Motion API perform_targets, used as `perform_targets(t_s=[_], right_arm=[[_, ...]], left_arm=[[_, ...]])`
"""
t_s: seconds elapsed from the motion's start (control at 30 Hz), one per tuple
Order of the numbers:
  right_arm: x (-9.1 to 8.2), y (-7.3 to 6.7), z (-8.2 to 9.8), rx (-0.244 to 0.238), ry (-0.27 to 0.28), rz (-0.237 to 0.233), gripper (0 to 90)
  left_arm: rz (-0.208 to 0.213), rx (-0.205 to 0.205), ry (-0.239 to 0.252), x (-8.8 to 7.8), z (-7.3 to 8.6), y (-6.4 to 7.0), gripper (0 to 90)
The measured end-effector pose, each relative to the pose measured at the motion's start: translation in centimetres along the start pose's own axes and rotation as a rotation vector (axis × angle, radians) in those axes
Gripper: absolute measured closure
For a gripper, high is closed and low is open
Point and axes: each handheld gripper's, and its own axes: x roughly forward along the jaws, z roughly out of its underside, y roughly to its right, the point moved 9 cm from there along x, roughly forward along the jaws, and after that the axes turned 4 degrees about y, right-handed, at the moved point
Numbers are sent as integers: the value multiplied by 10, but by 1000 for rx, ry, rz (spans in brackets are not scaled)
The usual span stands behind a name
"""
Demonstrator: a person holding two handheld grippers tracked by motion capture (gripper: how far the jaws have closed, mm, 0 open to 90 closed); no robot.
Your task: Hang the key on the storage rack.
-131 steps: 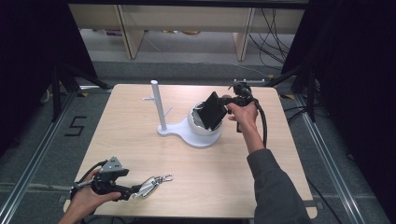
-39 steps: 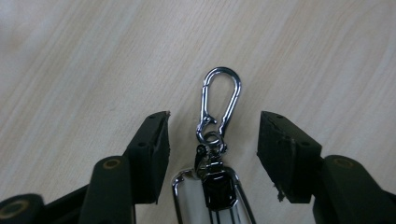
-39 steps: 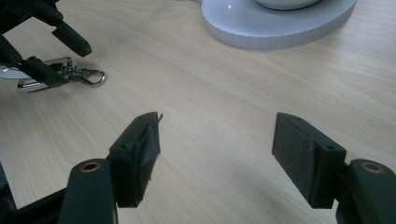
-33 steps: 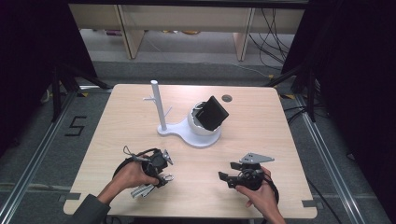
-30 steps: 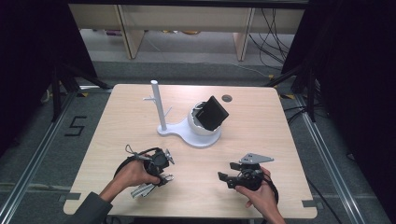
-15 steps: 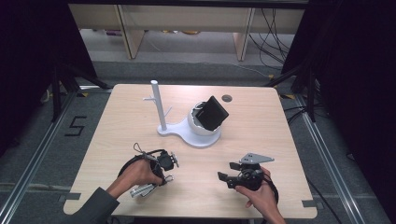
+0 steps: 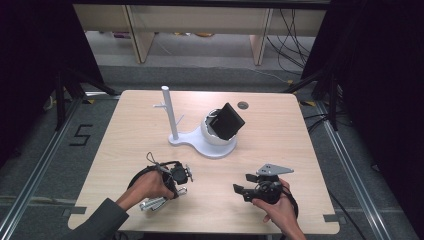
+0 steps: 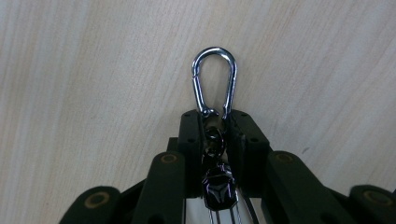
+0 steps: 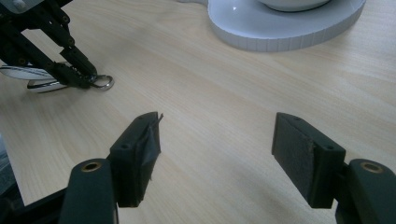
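Note:
A keychain lies on the table: a silver carabiner [image 8: 215,79], a dark swivel link and a dark fob [image 8: 218,186]. My left gripper [image 8: 217,116] points down over it, and its jaws have just been closing. They now press on the swivel link just below the carabiner. In the high view this gripper [image 7: 176,187] sits at the front left, with the keychain's silver end [image 7: 152,203] beside the hand. My right gripper [image 7: 241,184] rests at the front right. Its jaws [image 9: 217,140] stand open with bare table between them.
A white stand [image 7: 210,145] with an upright post [image 7: 170,112] is at the table's middle. A black square block [image 7: 226,121] sits tilted on its white dome. A small round hole [image 7: 243,105] lies behind it. The right gripper view has the stand's base [image 9: 285,28] ahead.
The right hand has come back from the black block to the front right. The left hand has shifted right along the front edge, and its jaws have narrowed onto the keychain.

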Motion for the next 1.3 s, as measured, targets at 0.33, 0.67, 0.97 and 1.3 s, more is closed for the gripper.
perform_targets(t_s=[0.33, 0.67, 0.97, 1.3], right_arm=[[1, 3, -1, -14, 15, 4, 336], [1, 4, -1, -6, 9, 1, 337], [0, 4, 0, -16, 3, 9, 339], [3, 2, 0, 8, 14, -16, 339]], left_arm=[[10, -18, 36, -7, 4, -5, 753], [23, -39, 40, -15, 7, -9, 753], [9, -50, 50, -22, 7, -13, 753], [-22, -69, 71, -56, 11, -27, 753]])
